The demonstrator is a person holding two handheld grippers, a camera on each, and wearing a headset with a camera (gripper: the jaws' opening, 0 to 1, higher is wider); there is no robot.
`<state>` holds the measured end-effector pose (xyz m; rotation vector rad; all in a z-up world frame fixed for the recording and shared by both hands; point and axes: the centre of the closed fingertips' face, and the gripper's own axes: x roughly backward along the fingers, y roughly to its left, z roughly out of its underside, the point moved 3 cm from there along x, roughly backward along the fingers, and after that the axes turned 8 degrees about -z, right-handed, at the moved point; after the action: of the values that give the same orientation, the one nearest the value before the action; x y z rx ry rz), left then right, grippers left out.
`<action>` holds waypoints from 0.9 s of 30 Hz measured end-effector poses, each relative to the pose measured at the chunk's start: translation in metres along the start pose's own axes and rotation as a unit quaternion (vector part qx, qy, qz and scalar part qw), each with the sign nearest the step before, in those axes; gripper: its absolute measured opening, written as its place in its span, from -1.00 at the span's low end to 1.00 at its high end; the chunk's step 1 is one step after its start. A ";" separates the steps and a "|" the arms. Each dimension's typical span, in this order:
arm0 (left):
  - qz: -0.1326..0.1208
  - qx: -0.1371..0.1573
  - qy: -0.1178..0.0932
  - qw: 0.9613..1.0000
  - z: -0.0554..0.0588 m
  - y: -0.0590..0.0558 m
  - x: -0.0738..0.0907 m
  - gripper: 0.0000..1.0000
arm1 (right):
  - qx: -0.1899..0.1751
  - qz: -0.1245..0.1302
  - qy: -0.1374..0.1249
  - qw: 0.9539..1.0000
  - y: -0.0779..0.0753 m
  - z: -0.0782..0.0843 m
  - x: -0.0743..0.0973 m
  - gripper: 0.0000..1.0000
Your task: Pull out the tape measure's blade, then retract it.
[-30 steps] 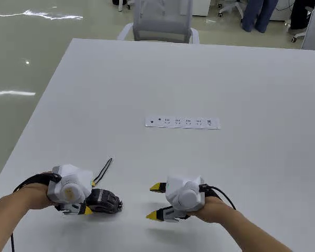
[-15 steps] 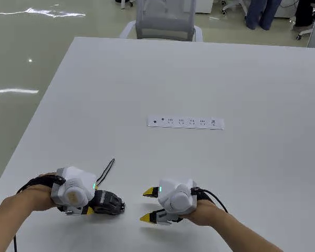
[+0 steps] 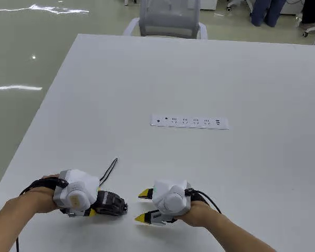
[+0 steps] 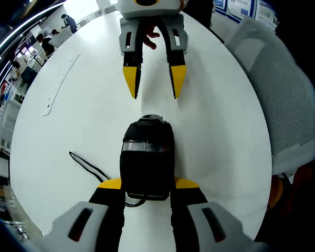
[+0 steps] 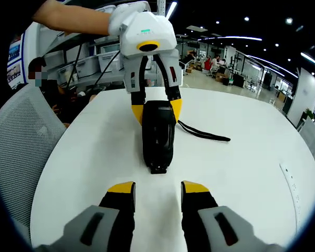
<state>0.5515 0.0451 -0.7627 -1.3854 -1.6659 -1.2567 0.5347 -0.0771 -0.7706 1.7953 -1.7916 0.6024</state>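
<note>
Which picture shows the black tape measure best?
The left gripper view: the tape measure is big and close. The right gripper view shows it end-on, farther off; the head view, small and partly hidden.

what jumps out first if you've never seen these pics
The black tape measure sits clamped in the left gripper near the front left corner of the white table, its blade not drawn out. Beside it, the right gripper points its open, yellow-tipped jaws at the case. Farther off, a white power strip lies mid-table.

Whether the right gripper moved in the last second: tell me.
Yes. Against the power strip, the right gripper has shifted left, closer to the tape measure.
</note>
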 end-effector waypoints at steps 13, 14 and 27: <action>-0.002 0.013 -0.015 1.000 0.003 -0.001 -0.001 -0.45 | 0.004 -0.010 0.000 1.000 -0.004 -0.004 -0.022 -0.46; -0.002 0.015 -0.015 1.000 0.003 -0.001 -0.001 -0.45 | 0.005 -0.010 0.001 1.000 -0.005 -0.003 -0.024 -0.47; 0.002 0.019 -0.015 1.000 0.003 -0.001 -0.002 -0.46 | 0.011 -0.016 0.005 1.000 -0.007 -0.005 -0.037 -0.58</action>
<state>0.5509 0.0474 -0.7655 -1.3915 -1.6975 -1.2001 0.5411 -0.0462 -0.7913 1.8303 -1.7528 0.6198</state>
